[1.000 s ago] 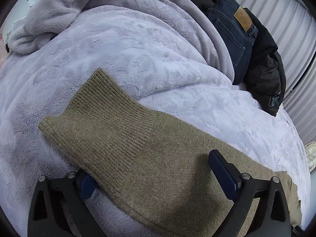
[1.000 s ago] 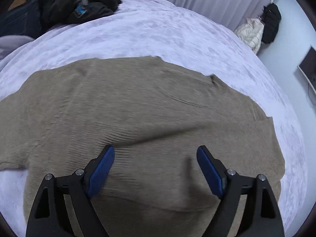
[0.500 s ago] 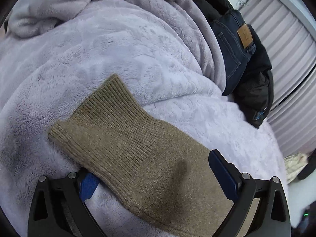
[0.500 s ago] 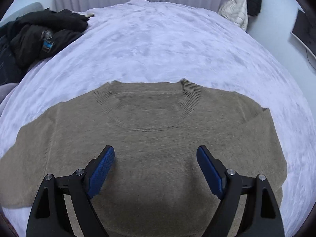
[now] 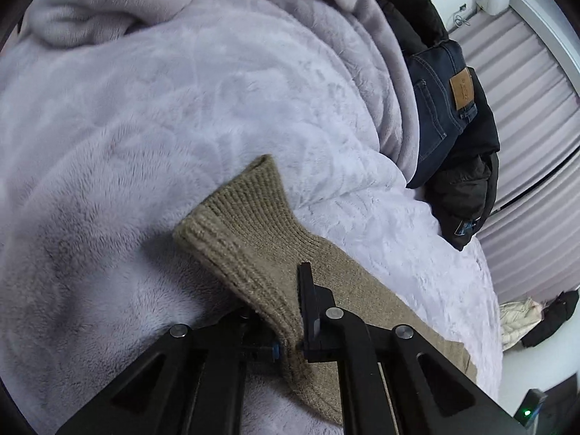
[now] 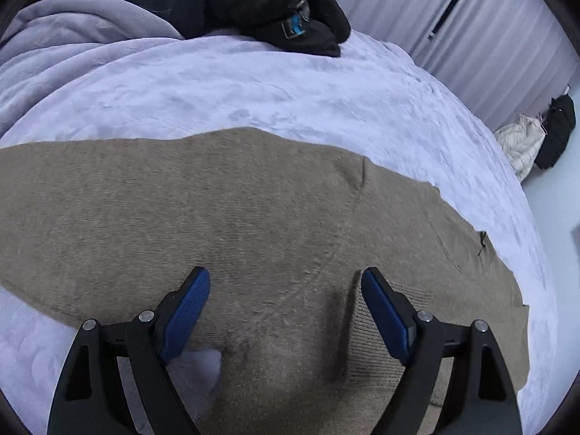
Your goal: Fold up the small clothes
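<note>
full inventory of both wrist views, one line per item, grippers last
sweater: 1, olive-brown knit, flat on the blanket; ribbed cuff lifted
blanket: 1, pale lilac fleece, covers the bed
jeans: 1, dark blue, far edge of bed
jacket: 1, black, beside the jeans
pale garment: 1, cream, on the floor by the curtain
dark bag: 1, black, next to it
left gripper: shut on the sleeve
right gripper: open, above the sweater

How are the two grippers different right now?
The left gripper is shut on the sweater's ribbed cuff, its fingers nearly together; the right gripper is open, fingers spread wide with nothing between them. The left sits at the sleeve end, the right hovers over the sweater's body. Both have black frames and blue finger pads, over the same lilac blanket.
</note>
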`<state>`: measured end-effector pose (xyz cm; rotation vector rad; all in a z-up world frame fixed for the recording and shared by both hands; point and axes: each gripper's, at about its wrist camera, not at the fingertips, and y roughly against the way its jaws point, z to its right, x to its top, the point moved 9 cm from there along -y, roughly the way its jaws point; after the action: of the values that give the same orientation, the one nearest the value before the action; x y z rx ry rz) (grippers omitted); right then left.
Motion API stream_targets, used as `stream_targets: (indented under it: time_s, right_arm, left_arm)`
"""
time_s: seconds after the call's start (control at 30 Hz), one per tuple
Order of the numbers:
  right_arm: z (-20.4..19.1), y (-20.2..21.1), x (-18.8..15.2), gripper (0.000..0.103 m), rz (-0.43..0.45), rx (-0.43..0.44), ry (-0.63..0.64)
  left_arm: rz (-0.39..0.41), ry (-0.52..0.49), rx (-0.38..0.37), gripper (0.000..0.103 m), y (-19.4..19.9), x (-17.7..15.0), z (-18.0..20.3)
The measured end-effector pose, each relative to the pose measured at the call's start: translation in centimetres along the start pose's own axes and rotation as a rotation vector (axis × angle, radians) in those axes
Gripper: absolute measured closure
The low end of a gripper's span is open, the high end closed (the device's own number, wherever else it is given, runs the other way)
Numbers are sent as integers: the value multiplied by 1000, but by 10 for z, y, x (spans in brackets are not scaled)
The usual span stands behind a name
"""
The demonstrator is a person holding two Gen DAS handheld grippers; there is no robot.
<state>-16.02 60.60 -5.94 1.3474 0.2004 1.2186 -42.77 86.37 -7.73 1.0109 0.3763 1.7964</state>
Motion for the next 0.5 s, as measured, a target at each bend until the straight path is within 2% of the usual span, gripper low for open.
stream_targets:
  time_s: [0.07,0.17,0.27,0.33,0.43,0.5]
  right_arm:
    - [10,2,5,15,2,38,-32]
    - [48,-7,10,15,-15,-7,-161]
    - [69,-36,10,15,-101,-16,-275]
    - [59,-48,12,15,-138,-28,-278]
    - [15,-39,29,15,-84,-82,-188]
    - [-27,-28,42,15,-38,-57,-96]
  left_arm:
    - [13,-17,4,95,6,2,5]
    - [33,-50,26,94,14,5,12]
    - [53,-95,55,95,20,7,20]
    - [59,-108,59,95,25,9,25]
    - [76,-123,65,95,36,15,32]
    - [85,-134,71,95,43,20,35]
